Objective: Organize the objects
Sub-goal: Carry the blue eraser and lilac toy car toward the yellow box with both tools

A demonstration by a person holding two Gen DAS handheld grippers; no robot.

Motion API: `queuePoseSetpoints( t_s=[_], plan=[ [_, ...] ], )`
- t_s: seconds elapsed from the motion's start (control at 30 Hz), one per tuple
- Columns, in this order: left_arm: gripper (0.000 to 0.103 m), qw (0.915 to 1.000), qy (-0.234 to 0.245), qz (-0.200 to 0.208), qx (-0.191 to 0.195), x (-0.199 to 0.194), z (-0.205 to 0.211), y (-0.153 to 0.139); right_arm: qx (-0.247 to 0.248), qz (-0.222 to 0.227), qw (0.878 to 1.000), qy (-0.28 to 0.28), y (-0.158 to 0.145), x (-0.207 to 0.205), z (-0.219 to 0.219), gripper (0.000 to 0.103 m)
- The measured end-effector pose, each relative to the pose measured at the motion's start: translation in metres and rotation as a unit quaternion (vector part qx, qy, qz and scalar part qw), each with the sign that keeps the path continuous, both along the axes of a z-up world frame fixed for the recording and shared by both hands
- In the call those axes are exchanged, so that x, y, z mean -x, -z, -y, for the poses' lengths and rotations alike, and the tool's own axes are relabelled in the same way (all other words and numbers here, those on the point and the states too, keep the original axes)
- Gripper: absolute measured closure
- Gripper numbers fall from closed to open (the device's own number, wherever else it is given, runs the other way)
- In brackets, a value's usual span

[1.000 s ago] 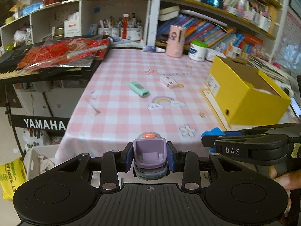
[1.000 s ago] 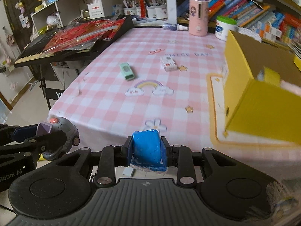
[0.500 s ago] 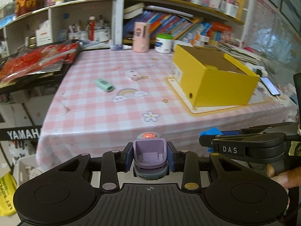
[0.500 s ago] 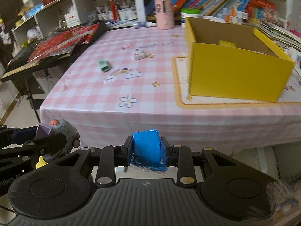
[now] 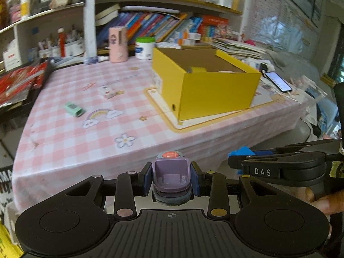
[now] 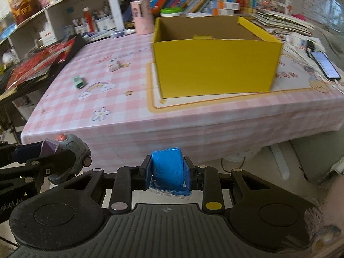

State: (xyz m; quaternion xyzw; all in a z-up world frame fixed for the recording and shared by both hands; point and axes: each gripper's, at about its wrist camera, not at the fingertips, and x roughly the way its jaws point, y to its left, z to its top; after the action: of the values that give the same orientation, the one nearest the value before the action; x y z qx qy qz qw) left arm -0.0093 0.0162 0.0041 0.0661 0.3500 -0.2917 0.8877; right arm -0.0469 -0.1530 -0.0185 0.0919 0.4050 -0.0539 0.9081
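My left gripper (image 5: 171,179) is shut on a purple and grey toy car (image 5: 171,177) with a red button on top; the car also shows in the right wrist view (image 6: 66,152). My right gripper (image 6: 167,173) is shut on a blue packet (image 6: 167,169). Both are held in front of the table's near edge, below tabletop height. An open yellow cardboard box (image 6: 215,58) stands on a mat on the pink checked tablecloth (image 5: 71,133); it also shows in the left wrist view (image 5: 204,81). A small green object (image 5: 74,109) and a small white box (image 5: 107,91) lie on the cloth left of the box.
A pink cup (image 5: 117,44) and a white jar (image 5: 145,47) stand at the table's back. Shelves of books (image 5: 163,25) rise behind. A keyboard with red packets (image 6: 36,66) sits left. A phone (image 6: 324,64) lies right of the box.
Both views have swung to the right and pulled back, so the yellow box now sits near centre. Both grippers keep hold of their objects.
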Motion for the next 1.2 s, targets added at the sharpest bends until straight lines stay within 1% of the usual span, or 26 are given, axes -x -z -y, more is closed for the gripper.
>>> queuePoseSetpoints(
  t_s=[0.17, 0.27, 0.53, 0.73, 0.87, 0.97, 1.07, 1.2],
  plan=[
    [0.069, 0.9994, 0.034, -0.001, -0.004, -0.002, 0.024, 0.001, -0.005, -0.002, 0.999, 0.034, 0.001, 0.006, 0.023, 0.076],
    [0.069, 0.9990, 0.045, 0.000, -0.005, -0.005, 0.034, 0.000, -0.009, -0.004, 0.999, 0.049, 0.001, 0.006, 0.035, 0.076],
    [0.069, 0.9988, 0.049, -0.004, -0.001, -0.021, 0.059, -0.001, -0.004, -0.010, 0.999, 0.050, -0.001, -0.007, 0.059, 0.076],
    [0.069, 0.9986, 0.051, 0.012, 0.011, -0.033, 0.080, -0.009, 0.003, -0.006, 0.999, 0.048, -0.007, -0.024, 0.081, 0.076],
    [0.069, 0.9975, 0.056, 0.037, 0.023, -0.042, 0.100, -0.020, 0.016, 0.017, 0.999, 0.045, -0.021, -0.038, 0.100, 0.076],
    [0.069, 0.9957, 0.055, 0.066, 0.035, -0.053, 0.114, -0.033, 0.027, 0.046, 0.998, 0.045, -0.037, -0.051, 0.118, 0.076],
    [0.069, 0.9939, 0.049, 0.089, 0.044, -0.067, 0.129, -0.044, 0.038, 0.073, 0.996, 0.041, -0.052, -0.066, 0.135, 0.076],
    [0.069, 0.9922, 0.033, 0.111, 0.045, -0.089, 0.149, -0.053, 0.047, 0.106, 0.993, 0.030, -0.069, -0.091, 0.156, 0.076]
  ],
)
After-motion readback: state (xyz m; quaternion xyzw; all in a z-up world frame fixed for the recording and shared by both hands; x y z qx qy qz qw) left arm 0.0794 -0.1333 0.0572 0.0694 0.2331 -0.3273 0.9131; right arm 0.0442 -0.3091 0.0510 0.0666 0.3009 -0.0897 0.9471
